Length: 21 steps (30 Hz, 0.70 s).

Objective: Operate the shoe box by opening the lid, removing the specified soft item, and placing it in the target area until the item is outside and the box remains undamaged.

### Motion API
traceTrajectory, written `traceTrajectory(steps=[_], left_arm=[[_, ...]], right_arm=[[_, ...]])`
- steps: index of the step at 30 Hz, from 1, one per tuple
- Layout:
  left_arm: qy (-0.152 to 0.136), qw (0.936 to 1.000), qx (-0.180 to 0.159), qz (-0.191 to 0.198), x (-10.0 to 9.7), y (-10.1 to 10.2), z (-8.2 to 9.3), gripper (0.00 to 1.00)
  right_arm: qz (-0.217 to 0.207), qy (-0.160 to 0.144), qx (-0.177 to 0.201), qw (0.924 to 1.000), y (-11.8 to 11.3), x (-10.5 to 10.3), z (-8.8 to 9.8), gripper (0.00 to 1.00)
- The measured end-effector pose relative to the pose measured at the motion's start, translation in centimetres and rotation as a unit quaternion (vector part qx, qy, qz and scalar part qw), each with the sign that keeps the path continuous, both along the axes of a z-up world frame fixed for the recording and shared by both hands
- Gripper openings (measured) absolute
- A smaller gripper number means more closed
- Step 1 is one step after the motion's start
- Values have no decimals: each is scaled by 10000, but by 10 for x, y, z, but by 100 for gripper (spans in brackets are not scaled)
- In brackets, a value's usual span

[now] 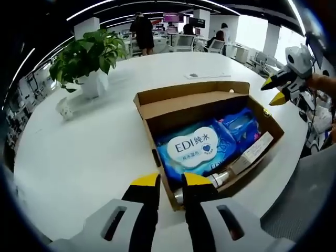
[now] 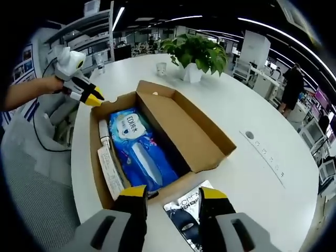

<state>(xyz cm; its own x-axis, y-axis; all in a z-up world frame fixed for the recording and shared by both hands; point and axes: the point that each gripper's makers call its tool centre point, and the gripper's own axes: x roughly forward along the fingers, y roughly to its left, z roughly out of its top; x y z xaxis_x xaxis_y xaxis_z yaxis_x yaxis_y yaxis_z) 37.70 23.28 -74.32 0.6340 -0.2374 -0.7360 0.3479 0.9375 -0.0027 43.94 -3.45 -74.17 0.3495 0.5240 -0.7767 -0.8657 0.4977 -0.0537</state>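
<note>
A large round white table point(image 1: 79, 157) carries the scene, its bare top stretching wide on the plant side and toward the far rim, where office desks and standing people fill the background. The table edge curves close past the box on the side toward the grey floor.

An open cardboard shoe box point(image 1: 173, 107) sits near that edge, its lid point(image 2: 184, 128) folded back and standing up along one long side. Inside, a blue soft pack of wet wipes point(image 1: 197, 149) with a white label lies flat and takes up most of the floor; a second blue pack point(image 1: 241, 126) lies beyond it, a slim white carton point(image 2: 110, 170) lies along one wall, and a small bottle point(image 1: 220, 179) rests in the near corner.

A potted green plant point(image 1: 86, 58) in a white pot stands well apart from the box. A dark sachet point(image 2: 186, 210) lies on the table just outside the box's end wall.

The left gripper point(image 1: 170, 184) hovers just above the box's near wall, yellow-tipped jaws a little apart and empty. The right gripper point(image 2: 173, 195) hangs over the sachet, jaws spread wide, holding nothing.
</note>
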Motion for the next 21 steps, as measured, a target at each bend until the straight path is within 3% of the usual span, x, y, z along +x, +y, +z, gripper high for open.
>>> traceTrajectory(steps=[9, 21], left_arm=[[-148, 9970, 45, -762, 21, -39, 13, 18], [-136, 9868, 83, -1614, 47, -93, 2, 17]], right_arm=[[233, -16, -60, 9997, 13, -2, -5, 33], [379, -17, -81, 9992, 20, -1, -13, 28]])
